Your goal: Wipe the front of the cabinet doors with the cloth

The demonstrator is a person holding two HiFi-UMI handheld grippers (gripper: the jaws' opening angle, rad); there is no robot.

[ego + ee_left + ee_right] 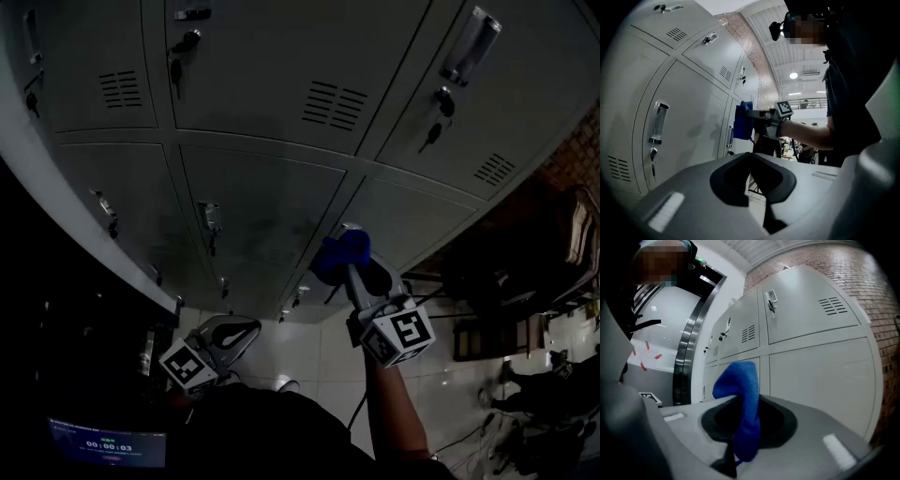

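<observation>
Grey metal cabinet doors (262,202) with handles, keys and vents fill the head view. My right gripper (351,270) is shut on a blue cloth (339,255) and holds it up by a lower door, next to a vertical seam. The cloth (742,122) looks to be against the door (689,131) beside a handle, but contact is hard to tell. The blue cloth (743,394) stands bunched up between the jaws of my right gripper (740,425). My left gripper (239,330) hangs low at the left, away from the doors, with its jaws shut on nothing (751,174).
A small screen with a timer (108,442) glows at the bottom left. Dark chairs and furniture (506,291) stand on the tiled floor (309,356) to the right, with cables beyond. A brick wall (881,296) meets the cabinet's end.
</observation>
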